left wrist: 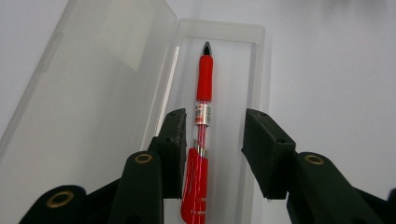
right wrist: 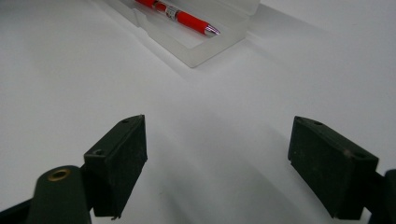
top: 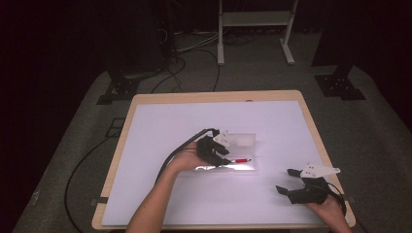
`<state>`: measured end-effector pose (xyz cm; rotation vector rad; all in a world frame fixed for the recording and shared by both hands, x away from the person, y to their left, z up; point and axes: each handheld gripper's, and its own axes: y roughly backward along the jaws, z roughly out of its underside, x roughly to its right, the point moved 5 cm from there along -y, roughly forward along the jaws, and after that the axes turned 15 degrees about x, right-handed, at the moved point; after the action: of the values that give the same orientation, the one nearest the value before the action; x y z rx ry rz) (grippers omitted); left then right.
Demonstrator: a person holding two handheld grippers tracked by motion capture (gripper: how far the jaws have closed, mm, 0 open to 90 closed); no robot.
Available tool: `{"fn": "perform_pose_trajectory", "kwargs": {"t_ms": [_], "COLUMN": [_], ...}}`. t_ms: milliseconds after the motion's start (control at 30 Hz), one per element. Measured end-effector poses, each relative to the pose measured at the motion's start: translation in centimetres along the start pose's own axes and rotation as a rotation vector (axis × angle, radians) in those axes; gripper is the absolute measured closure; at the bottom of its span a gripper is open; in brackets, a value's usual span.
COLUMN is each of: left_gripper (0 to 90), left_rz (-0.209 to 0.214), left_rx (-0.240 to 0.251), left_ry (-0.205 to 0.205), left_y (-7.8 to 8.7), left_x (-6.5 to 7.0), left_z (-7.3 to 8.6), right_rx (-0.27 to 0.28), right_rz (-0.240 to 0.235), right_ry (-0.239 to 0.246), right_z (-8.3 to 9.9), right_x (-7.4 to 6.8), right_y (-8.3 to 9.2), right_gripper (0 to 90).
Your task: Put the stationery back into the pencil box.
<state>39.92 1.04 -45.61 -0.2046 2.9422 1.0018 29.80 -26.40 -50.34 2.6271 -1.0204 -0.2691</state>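
We are holding our left tool [left wrist: 212, 154] over the open clear plastic case [left wrist: 254, 70], and its jaws are standing apart on either side of the red pen [left wrist: 203, 116]. The left jaw is sitting right against the pen's barrel, while the right one is standing clear of it with a gap between, so nothing is pressing the pen from both sides. The pen is lying lengthwise in the tray of the case, its dark tip pointing away from us in the left gripper view, and the case's lid [left wrist: 88, 98] is lying folded open just beside the tray.

In the high view the case [top: 243, 141] is resting near the middle of the white tabletop [top: 160, 194], with our left tool [top: 219, 154] at its near-left end and the pen [top: 241, 160] along the near edge.

We are keeping our right tool [top: 285, 180] near the right front corner of the tabletop, well apart from the case, its jaws spread wide with only bare white surface between them. In the right gripper view the case [right wrist: 205, 44] and pen [right wrist: 180, 15] are lying farther off.
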Motion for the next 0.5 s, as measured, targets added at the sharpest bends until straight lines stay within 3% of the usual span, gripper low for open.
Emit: {"fn": "perform_pose_trajectory", "kwargs": {"t_ms": [500], "left_gripper": [51.1], "left_rz": [-0.03], "left_rx": [0.045], "left_ry": [0.036], "left_y": [1.9], "left_x": [0.4], "left_z": [1.1], "right_rx": [0.0], "right_rz": [0.006], "right_ry": [-0.002], "right_z": [0.0], "right_x": [0.1], "right_y": [0.0], "right_gripper": [18.9]}}
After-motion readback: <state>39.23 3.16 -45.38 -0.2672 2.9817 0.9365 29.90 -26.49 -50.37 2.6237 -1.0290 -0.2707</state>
